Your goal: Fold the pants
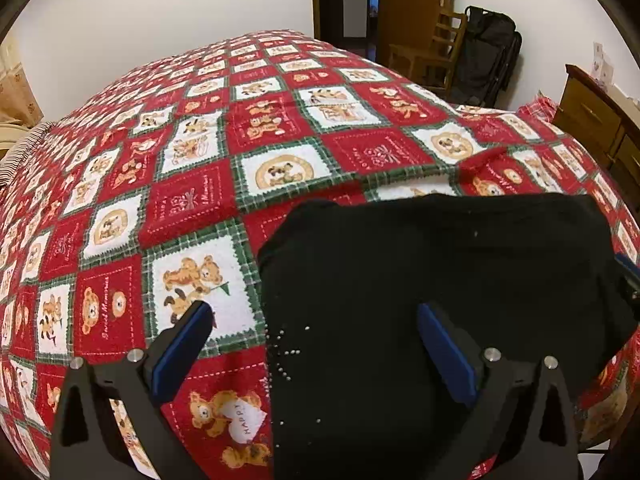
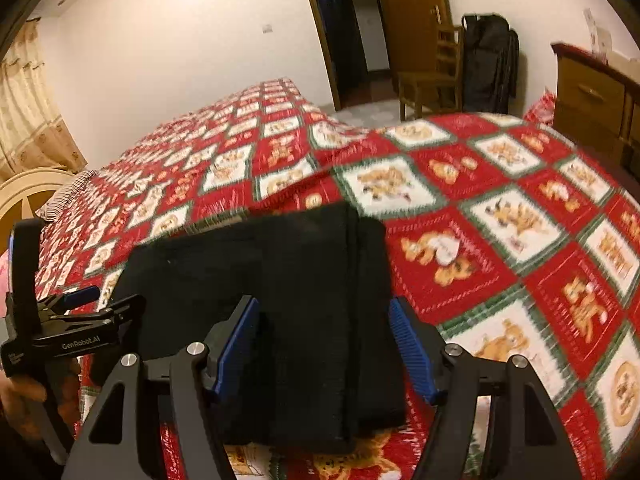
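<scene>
**Bear quilt and a branded tool carry the only readable words**

On the bed's red-and-white quilt, a white heart held by a teddy bear at 7 o'clock in the left wrist view reads "HAPPY". A red square at 9 o'clock bears stitched script that appears to say "Sweet Memories". In the right wrist view, the left gripper, at 8 o'clock, shows "GenRobot.AI" in white on its black body. Other quilt lettering is too blurred to read.
</scene>
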Demonstrator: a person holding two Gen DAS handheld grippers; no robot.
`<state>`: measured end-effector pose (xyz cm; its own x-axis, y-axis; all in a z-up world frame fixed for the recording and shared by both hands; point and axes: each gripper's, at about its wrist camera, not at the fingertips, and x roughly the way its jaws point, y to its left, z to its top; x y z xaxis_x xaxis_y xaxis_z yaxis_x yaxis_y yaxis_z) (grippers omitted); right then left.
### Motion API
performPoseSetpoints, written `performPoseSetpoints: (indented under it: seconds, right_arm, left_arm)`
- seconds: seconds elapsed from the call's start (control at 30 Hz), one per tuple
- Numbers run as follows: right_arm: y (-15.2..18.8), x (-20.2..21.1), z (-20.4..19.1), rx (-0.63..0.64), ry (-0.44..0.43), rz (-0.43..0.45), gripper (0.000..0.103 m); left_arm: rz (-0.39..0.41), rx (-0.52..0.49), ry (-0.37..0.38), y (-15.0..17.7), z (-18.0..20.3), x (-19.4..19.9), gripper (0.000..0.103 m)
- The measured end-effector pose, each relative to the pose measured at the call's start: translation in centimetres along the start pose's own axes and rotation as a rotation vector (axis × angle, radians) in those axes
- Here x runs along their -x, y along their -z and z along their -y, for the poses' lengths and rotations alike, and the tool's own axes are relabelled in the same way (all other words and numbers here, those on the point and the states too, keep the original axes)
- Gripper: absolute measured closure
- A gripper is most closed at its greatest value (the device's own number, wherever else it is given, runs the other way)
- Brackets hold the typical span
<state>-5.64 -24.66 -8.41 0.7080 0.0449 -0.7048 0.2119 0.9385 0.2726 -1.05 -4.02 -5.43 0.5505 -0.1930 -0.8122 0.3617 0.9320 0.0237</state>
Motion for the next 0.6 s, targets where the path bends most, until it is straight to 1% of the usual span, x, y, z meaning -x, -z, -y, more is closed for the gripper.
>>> performPoseSetpoints:
  seconds: [0.17,0.33,0.43,0.5,0.6]
  right_arm:
    - [0.5,-0.5,0.1,-0.01,0.006,0.003,0.03]
    - [0.6,-0.6,0.3,-0.009,0.004,-0.001,0.027]
    - [0.5,-0.4,0.7,-0.031,-0.012,-0.001,0.027]
    - [0.6,-0.3,0.9,-0.046,-0.02,0.006,0.027]
    - [0.6,-0.4,0.7,-0.039,-0.011,0.01,0.027]
  left_arm:
    - [-0.015,0.007,0.002,0.3,0.1,-0.6,0.0]
    - [-0.039,0.078,0.056,0.5,-0.8,-1.2,0.0]
    - [-0.047,0.102,0.079,0.6,-1.0,-1.4,0.0]
    - [-0.05,0.105,0.083,0.6,-1.0,-1.5,0.0]
    - [-0.045,0.093,0.079,0.5,-0.9,-1.5,0.0]
